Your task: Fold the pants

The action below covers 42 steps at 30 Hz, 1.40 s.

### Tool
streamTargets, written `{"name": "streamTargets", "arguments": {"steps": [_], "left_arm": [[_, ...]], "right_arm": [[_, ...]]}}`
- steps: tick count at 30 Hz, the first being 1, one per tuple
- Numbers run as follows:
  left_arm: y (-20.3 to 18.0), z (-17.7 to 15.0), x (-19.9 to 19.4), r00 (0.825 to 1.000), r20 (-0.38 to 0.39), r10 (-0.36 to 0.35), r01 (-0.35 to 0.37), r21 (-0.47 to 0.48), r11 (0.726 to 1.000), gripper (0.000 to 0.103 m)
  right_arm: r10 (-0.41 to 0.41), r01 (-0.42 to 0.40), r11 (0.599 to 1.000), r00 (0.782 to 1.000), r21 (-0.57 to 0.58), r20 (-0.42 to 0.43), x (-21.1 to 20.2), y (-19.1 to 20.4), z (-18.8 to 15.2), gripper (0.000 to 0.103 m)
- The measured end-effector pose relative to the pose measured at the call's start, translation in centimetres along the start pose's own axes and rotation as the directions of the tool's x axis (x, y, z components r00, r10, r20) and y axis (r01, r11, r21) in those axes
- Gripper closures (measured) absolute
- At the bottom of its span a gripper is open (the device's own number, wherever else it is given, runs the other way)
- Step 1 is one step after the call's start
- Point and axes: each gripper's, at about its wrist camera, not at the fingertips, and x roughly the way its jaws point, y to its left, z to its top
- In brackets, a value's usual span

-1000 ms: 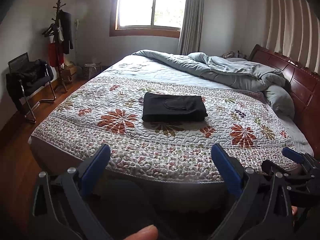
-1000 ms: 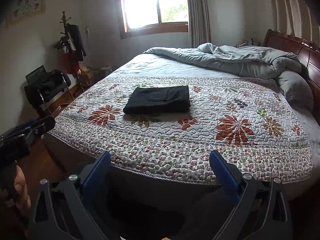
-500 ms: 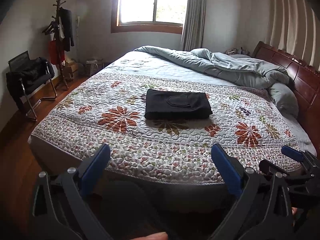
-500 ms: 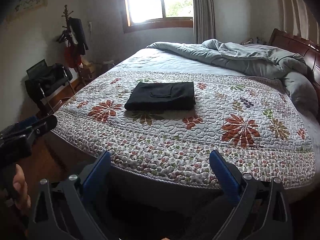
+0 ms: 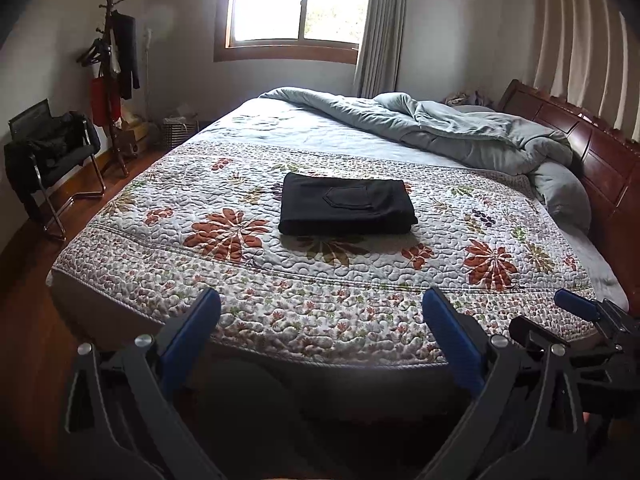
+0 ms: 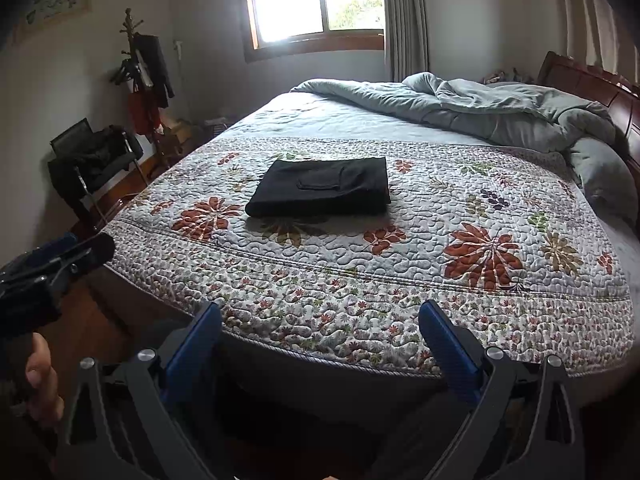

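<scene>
Black pants (image 5: 346,208) (image 6: 324,192) lie folded into a neat rectangle in the middle of the flowered quilt (image 5: 240,272) (image 6: 440,280), a back pocket facing up. My left gripper (image 5: 320,320) is open at the foot of the bed, well short of the pants, with nothing between its blue pads. My right gripper (image 6: 320,324) is open too, also back from the bed edge and empty. In the left wrist view the right gripper (image 5: 580,320) shows at the right edge. In the right wrist view the left gripper (image 6: 60,256) shows at the left edge, with a hand (image 6: 40,376) on it.
A rumpled grey duvet (image 5: 460,132) and a pillow (image 5: 564,196) lie by the wooden headboard (image 5: 592,148) on the right. A chair with dark clothes (image 5: 52,148), a coat stand (image 5: 114,80) and a basket (image 5: 178,130) stand on the wooden floor at left, below the window (image 5: 296,4).
Both views have tilted and drawn back a little; the bed and pants sit slightly higher and nearer the middle. The pants have not moved. Both grippers stay open.
</scene>
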Motion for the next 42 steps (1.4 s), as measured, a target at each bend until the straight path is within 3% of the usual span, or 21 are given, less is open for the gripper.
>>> {"name": "streamTargets", "arguments": {"steps": [42], "left_arm": [[0.5,-0.4,-0.8,0.999,0.018,0.049,-0.049,0.004,0.999,0.003]], "right_arm": [[-0.014,0.014,1.000,1.000,0.000,0.014,-0.4,0.3,0.0,0.004]]}}
